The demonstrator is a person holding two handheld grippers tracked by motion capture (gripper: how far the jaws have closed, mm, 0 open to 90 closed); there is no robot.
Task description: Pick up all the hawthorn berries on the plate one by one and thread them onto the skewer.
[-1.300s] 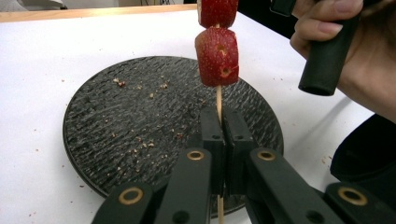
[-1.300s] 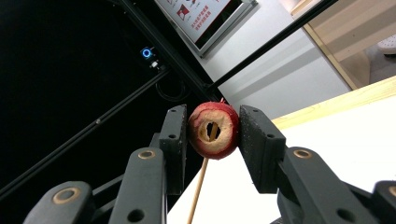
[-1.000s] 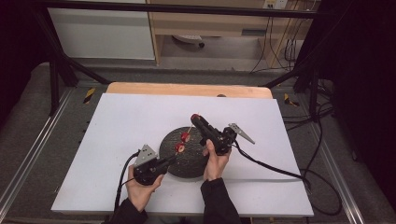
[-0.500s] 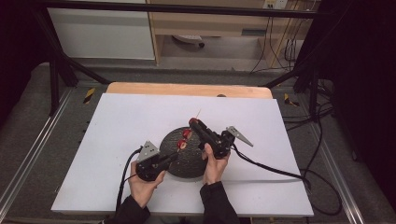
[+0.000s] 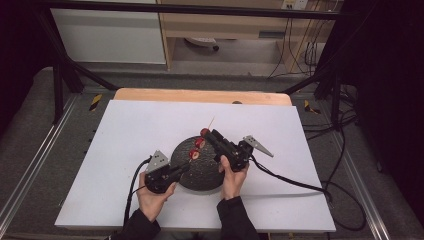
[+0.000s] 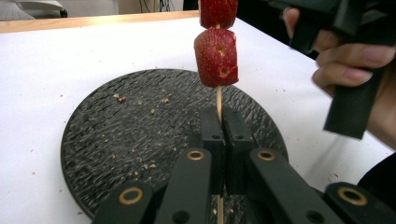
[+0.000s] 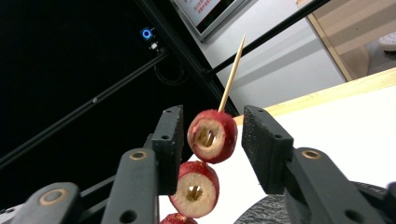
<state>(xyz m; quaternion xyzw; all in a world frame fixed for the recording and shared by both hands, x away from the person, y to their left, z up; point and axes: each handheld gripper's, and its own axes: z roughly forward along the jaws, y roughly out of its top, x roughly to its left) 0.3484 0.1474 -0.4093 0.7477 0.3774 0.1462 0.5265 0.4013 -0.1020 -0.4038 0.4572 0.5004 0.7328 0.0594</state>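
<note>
On the skewer (image 7: 232, 71), cored red fruits (image 7: 212, 135).

Probably a lab or recording workshop, white-topped table (image 5: 150, 125) inside black metal frame (image 5: 65, 75), loose cables (image 5: 300, 55) on grey floor, pale cabinets (image 5: 110, 35) behind, screen (image 7: 205, 11) on frame.

No lettering can be read anywhere on the table. A white sign (image 7: 205, 11) with a red band, seen in the right gripper view above the skewer's tip (image 7: 243, 39), carries print too small and cropped to read.
</note>
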